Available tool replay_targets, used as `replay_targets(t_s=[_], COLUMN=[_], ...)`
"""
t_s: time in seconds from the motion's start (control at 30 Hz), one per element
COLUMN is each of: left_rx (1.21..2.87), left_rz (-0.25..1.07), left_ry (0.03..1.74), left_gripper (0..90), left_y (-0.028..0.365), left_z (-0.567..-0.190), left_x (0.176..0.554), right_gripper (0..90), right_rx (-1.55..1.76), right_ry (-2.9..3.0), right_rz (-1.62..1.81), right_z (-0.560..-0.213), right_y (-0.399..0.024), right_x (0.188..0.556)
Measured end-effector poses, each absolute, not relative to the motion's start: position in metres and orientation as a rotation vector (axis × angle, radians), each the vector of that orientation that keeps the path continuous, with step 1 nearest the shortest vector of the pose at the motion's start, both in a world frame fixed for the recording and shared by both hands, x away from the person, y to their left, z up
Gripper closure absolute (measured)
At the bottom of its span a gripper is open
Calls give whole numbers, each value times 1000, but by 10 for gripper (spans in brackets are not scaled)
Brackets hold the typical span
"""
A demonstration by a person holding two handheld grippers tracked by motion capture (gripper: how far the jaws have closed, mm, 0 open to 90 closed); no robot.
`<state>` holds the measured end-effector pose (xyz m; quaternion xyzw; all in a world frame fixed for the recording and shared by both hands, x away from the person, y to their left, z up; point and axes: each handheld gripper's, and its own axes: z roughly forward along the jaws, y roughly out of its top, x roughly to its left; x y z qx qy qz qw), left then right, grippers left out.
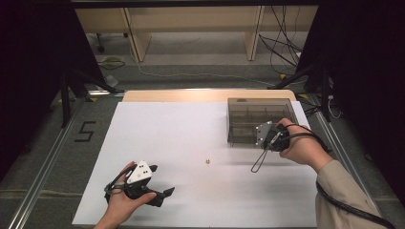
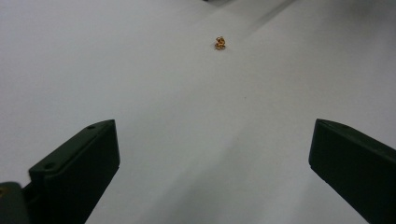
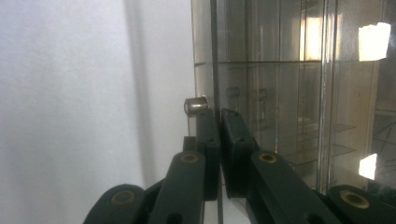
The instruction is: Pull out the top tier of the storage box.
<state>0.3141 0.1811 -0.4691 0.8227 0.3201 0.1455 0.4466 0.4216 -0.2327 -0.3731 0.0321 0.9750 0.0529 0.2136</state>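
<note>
A smoky clear box (image 1: 258, 112) with inner compartments stands at the back right of the white sheet (image 1: 181, 129). My right gripper (image 1: 261, 136) is at its front edge. In the right gripper view the gripper (image 3: 219, 116) is shut on a thin clear panel (image 3: 215, 56) of the box (image 3: 289, 93), just below a small metal knob (image 3: 195, 105). A tiny gold piece (image 1: 207, 161) lies alone mid-sheet. My left gripper (image 1: 163, 196) rests near the front left, pointing right. In the left gripper view it (image 2: 215, 140) stands open and nothing is between its jaws. The gold piece (image 2: 220, 43) is well ahead of them.
A loop of black cable (image 1: 258, 162) hangs from the right gripper onto the sheet. A wooden table edge (image 1: 205, 94) shows behind the sheet. Metal rails (image 1: 43, 171) run along both sides, and a "5" (image 1: 85, 131) is marked at the left.
</note>
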Motion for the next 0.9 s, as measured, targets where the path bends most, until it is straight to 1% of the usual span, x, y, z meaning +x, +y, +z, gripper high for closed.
replay_targets(t_s=[0.9], left_rx=[2035], left_rz=[359], left_ry=[796], left_gripper=[17], left_y=[181], left_z=[-469], left_x=[314], right_gripper=[872], right_rx=[81], right_ry=[2711], right_rz=[142], right_z=[-374], right_y=[-233], right_x=[415])
